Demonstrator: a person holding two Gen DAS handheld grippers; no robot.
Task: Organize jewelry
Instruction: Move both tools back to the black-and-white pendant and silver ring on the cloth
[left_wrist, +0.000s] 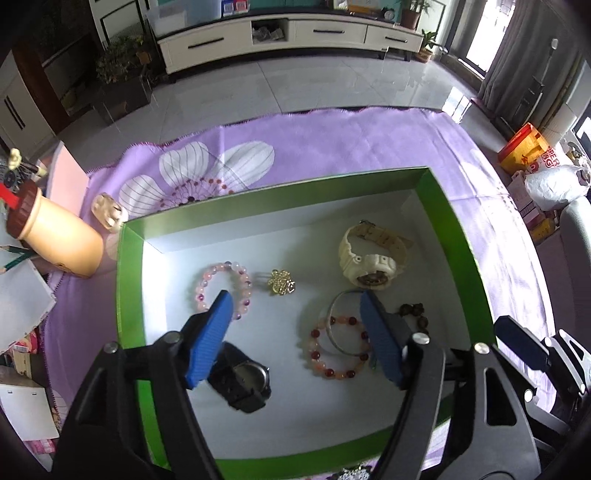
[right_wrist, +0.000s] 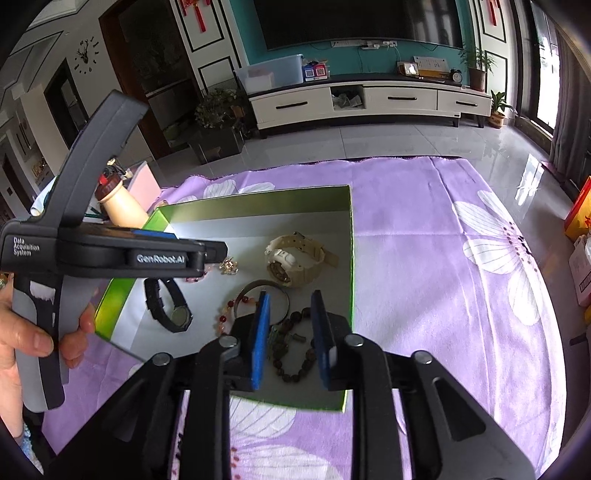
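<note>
Dark brown wooden bead bracelet lies in green-walled box w/ cream watch, black watch, gold brooch; right gripper fingers apart around it, left gripper wide apart

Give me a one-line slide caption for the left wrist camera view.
Open left gripper hovers over a green-walled box holding two watches, bead bracelets and a gold brooch.

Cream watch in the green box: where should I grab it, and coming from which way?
Grip the cream watch across its strap loop, coming straight down from above. It appears to lie partly on its side with the loop standing open behind the bulky case, so one finger could go inside the loop. The box wall crowds its right side, so avoid sideways approaches.
</note>
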